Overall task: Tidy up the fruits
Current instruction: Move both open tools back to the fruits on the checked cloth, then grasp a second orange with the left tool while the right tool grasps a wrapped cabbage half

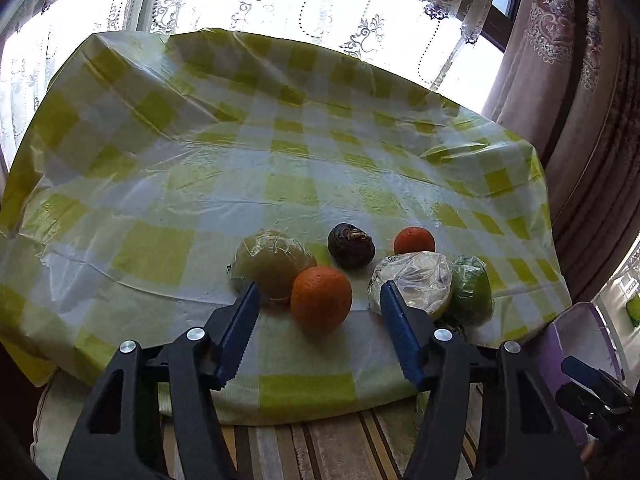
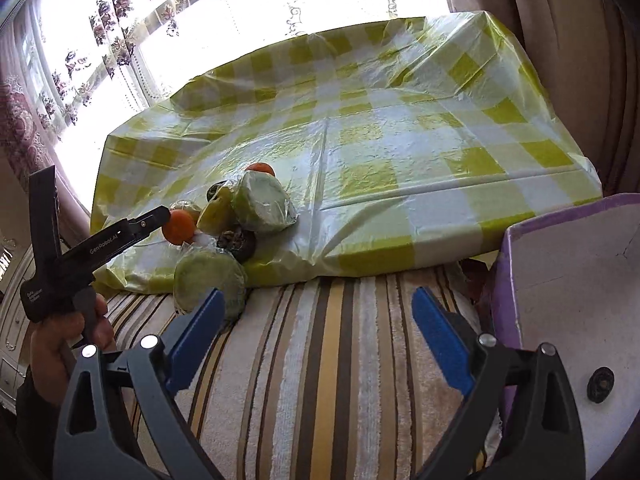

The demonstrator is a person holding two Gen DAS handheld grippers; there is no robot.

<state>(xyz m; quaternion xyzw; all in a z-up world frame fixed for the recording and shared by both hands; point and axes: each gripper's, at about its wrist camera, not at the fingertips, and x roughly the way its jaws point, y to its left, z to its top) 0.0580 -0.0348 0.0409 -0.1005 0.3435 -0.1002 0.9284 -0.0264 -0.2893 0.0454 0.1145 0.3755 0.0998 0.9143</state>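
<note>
In the left wrist view my left gripper is open, its blue fingers on either side of a large orange near the front of the checked tablecloth. Around it lie a wrapped pale fruit, a dark purple fruit, a small orange, a wrapped cut fruit and a wrapped green fruit. In the right wrist view my right gripper is open and empty above a striped cushion. The fruit pile is to its far left, with a wrapped green fruit at the cloth's edge.
A purple-rimmed white box stands at the right, with a small dark object inside; its corner also shows in the left wrist view. Lace curtains and bright windows lie behind the table. The left gripper's body shows in the right wrist view.
</note>
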